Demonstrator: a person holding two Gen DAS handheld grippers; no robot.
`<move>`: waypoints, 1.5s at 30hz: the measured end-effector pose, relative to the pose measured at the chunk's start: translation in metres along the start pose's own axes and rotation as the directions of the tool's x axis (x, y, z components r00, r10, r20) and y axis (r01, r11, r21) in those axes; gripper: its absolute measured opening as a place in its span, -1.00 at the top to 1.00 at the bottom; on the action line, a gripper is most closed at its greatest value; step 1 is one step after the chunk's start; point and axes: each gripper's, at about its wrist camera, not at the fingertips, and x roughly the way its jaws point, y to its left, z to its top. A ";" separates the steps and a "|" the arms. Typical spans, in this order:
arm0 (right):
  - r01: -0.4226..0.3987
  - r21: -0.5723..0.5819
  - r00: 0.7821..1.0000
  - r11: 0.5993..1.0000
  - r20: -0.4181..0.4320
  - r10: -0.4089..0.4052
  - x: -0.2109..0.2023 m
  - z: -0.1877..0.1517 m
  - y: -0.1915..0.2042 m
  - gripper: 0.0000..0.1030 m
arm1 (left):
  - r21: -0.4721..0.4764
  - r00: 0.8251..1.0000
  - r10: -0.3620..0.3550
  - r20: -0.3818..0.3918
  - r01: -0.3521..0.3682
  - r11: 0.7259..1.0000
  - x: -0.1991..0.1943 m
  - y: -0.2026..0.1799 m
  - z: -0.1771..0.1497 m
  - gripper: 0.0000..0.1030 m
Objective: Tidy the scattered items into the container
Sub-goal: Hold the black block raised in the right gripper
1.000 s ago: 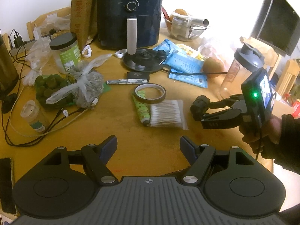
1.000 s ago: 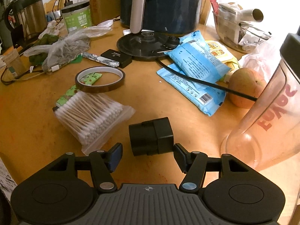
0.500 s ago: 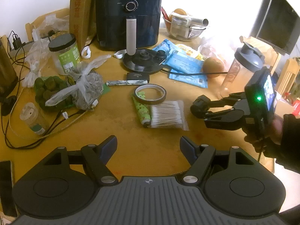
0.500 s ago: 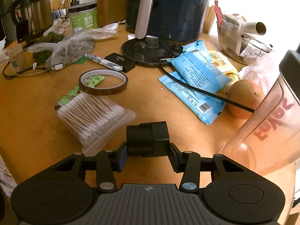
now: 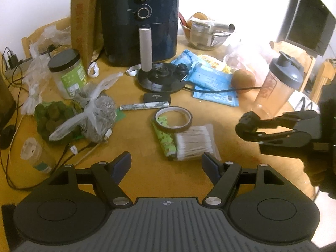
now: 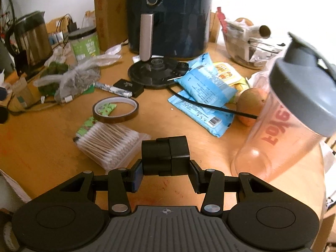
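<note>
My right gripper [image 6: 166, 173] is shut on a small black plug adapter [image 6: 165, 155] and holds it above the wooden table; the left wrist view shows the same adapter [image 5: 247, 122] in the air at the right. My left gripper [image 5: 167, 162] hangs open over the near table with nothing between its fingers. Scattered ahead lie a bag of cotton swabs [image 5: 193, 142], a tape roll [image 5: 173, 119], a green printed tube [image 5: 164, 140], a small black box [image 5: 156, 98] and a marbled stick [image 5: 145, 105]. No container for the items is recognisable.
An air fryer [image 5: 139, 21] stands at the back with a kettle base [image 5: 160, 79] and its cord in front. Blue packets [image 6: 202, 88], a fruit [image 6: 251, 105] and a shaker bottle [image 6: 294, 124] crowd the right. Plastic bags [image 5: 92, 109], a jar [image 5: 67, 73] and cables fill the left.
My right gripper shut on the black adapter, which lay on the table a second ago, and has lifted it up and rightward. The left gripper stayed open, nearly still.
</note>
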 end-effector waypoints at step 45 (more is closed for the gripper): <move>0.152 0.342 0.986 0.927 -0.117 -0.118 -0.065 -0.030 -0.006 0.06 | 0.272 0.980 -0.167 -0.107 0.191 0.943 0.121 -0.027 0.046 -0.41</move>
